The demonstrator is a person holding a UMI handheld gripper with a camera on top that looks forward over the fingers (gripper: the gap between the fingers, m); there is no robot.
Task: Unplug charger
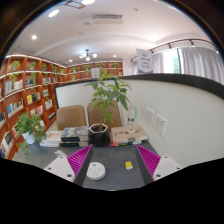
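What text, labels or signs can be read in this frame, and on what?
None can be read.
Hanging sign near the ceiling: marks on it, too small to read.
Book spines on the shelves: too small.
Yellow item on the desk, between the open tool fingers: no legible print.

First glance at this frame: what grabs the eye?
The tall potted plant standing on the desk beyond the gripper, in front of the white partition. Next, the bookshelves lining the wall to the side. Nearer, a round white object lies on the desk between the open fingers.
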